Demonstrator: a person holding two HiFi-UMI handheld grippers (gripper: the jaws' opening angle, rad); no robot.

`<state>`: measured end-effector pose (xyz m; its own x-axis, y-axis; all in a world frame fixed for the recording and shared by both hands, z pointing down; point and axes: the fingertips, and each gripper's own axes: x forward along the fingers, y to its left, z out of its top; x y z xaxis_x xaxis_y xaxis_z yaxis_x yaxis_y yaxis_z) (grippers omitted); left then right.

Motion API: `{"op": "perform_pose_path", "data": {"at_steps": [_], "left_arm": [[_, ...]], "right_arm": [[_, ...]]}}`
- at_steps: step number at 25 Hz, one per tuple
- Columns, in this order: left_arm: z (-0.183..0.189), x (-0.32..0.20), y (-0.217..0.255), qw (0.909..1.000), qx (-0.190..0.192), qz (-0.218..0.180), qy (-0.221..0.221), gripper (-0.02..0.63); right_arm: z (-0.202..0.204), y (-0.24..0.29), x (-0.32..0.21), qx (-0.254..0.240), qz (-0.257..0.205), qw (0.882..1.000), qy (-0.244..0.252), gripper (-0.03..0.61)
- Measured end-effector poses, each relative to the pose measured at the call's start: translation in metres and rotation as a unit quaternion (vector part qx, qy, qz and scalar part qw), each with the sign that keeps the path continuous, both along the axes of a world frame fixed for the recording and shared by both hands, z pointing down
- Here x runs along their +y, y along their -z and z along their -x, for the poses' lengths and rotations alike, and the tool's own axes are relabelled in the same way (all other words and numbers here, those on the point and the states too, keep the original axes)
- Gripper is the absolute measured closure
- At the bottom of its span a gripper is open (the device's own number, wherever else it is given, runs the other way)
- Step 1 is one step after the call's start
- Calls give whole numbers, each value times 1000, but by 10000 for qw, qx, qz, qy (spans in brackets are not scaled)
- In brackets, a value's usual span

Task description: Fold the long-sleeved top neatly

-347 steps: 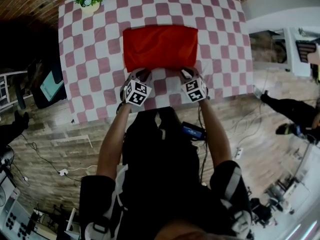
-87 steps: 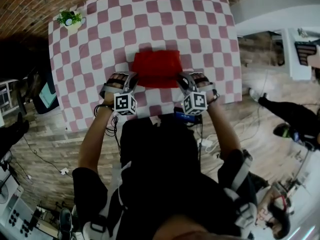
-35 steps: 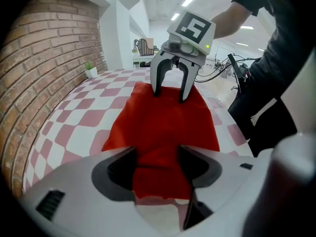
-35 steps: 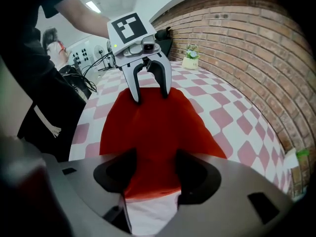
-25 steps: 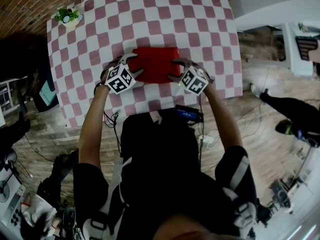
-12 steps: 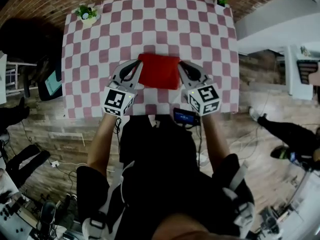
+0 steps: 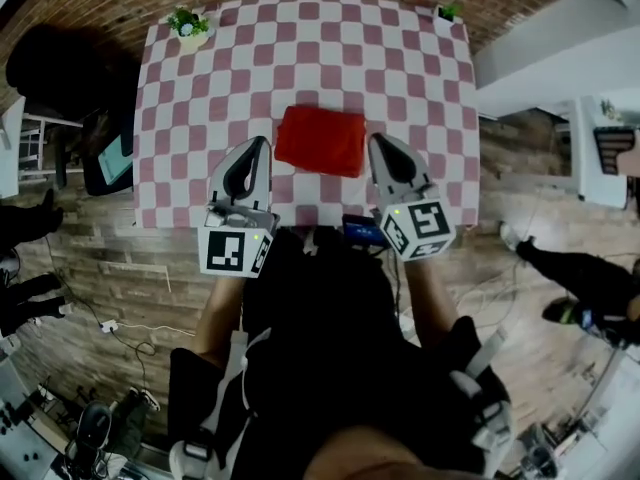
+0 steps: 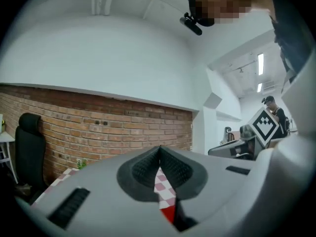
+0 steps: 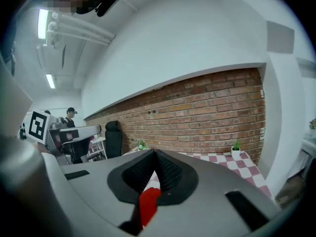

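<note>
- Long-sleeved top (image 7: 320, 140): solid red, no print; mid-table.
- Table (image 7: 200, 98): cloth in pink-and-white check, out to all four edges.
- Left gripper (image 7: 258, 146), right gripper (image 7: 378, 143): pale grey shells, black ribbed pads; cubes white with black square markers.
- Plants (image 7: 188, 23) at the table's far corners: green, in pale pots.
- Wall (image 7: 90, 8): red-brown brick.
- Floor (image 7: 120, 278): brown wood planks.

The left tongs (image 7: 262, 143) and right tongs (image 7: 378, 140) have been lifted clear of the red top (image 7: 320, 140) and closed empty. The top has been folded from a wide band into a compact rectangle.
</note>
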<state>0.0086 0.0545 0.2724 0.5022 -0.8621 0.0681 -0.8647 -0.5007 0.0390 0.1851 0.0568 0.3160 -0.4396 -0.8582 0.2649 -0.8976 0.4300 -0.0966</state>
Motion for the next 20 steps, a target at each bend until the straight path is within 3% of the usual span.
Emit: {"op": "perform_pose_path", "data": {"at_steps": [10,14,17,20], "left_arm": [[22,29,2,9996,227,119,-145,606],[26,29,0,9989,376,176,-228,606],[26,27,-1,9988,273,125,-386,606],[24,21,6,9981,470,96,-378,606]], "right_arm": [[23,26,42,-32,-199,9984,-523,569],[28,24,46,9,-227,9975,-665,569],[31,25,46,56,-253,9970,-729,569],[33,26,45,65,-246,9967,-772,571]]}}
